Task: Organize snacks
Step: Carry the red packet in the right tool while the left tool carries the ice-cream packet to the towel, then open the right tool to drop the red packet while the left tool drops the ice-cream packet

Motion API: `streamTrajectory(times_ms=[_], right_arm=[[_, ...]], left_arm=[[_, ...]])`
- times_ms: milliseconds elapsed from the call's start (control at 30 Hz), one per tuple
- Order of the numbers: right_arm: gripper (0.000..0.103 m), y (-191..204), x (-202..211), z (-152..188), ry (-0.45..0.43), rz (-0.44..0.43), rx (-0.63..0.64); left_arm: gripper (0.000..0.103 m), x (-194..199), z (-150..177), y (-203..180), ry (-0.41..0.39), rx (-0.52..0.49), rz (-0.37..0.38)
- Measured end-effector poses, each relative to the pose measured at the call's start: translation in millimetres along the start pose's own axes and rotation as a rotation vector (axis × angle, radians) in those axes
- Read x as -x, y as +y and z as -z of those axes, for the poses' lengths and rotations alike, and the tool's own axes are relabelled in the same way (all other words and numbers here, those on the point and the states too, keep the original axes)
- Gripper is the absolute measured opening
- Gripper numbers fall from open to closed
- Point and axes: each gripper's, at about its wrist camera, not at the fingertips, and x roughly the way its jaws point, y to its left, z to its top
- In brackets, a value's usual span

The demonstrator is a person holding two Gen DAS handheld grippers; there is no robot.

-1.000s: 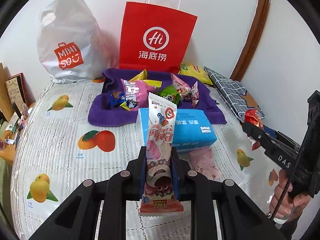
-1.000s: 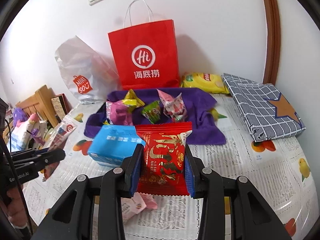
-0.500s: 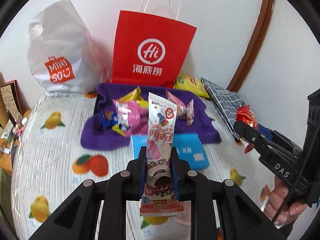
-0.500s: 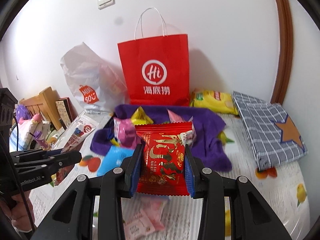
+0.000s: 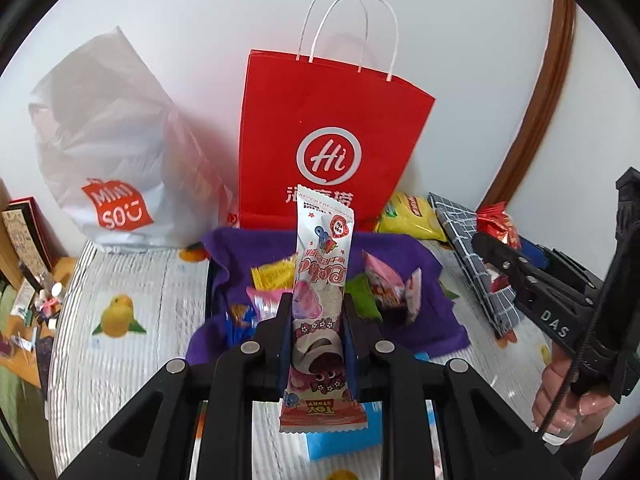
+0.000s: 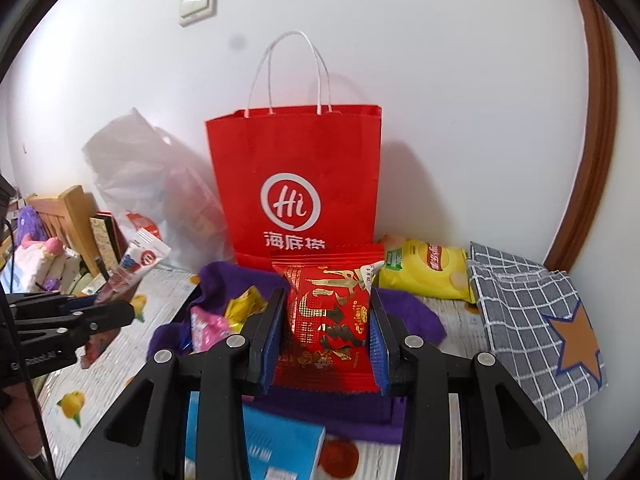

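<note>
I have a snack in each hand right now. My left hand-held gripper [image 5: 316, 328] is clamped on a long pink-and-white wafer packet [image 5: 320, 300], held upright with its top edge up in front of the red paper bag [image 5: 332, 152]. My right hand-held gripper [image 6: 326, 336] is closed on a red foil snack pack [image 6: 328, 316], gripped by its sides and raised clear of the surface.

Below both loads sits the purple cloth-lined tray [image 5: 420, 264] with several small sweets in it: a yellow one [image 5: 274, 276], a pink one [image 5: 264, 300] and a pair of pink-and-white wrapped ones [image 5: 394, 288]. A blue tissue pack [image 6: 276, 448] lies on the fruit-print bench [image 5: 120, 280] just in front of the tray, and a yellow crisp bag [image 6: 424, 272] rests behind it near the checked cloth [image 6: 532, 316].

I judge this as the carry step: both packets are lifted and heading to wherever they belong, most likely the tray or the red bag standing behind it. I cannot tell from these views which is meant, since the bag's mouth is seen only edge-on.

The next move calls for lining one packet over the target, lowering it, then releasing, one hand at a time so the two grippers do not crowd each other.
</note>
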Motion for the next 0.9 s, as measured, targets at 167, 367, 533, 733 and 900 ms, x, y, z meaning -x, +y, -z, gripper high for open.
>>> streamTrajectory(times_ms=[167,367,533,733,900], right_arm=[[0.038,-8.9,-36.9,-7.7,0.036,0.0,-0.012],[0.038,-16.7,-79.8,3.5,0.12,0.0,-0.021],[0.038,-22.8,-100.3,15.2,0.164,0.01,-0.002],[0.038,-24.6,-114.4,23.4,0.214,-0.015,-0.008],[0.038,-19.2,-119.5,26.8,0.23,-0.012,0.017]], left_arm=[[0.02,-26.8,-21.2,5.0,0.019,0.014,0.011],[0.02,-66.2,-34.2,8.5,0.051,0.049,0.044],[0.02,-102.1,-26.0,9.7,0.148,0.026,0.011],[0.02,-108.1,-25.5,19.6,0.17,0.049,-0.014],[0.02,-107.4,-26.6,23.1,0.178,0.062,-0.015]])
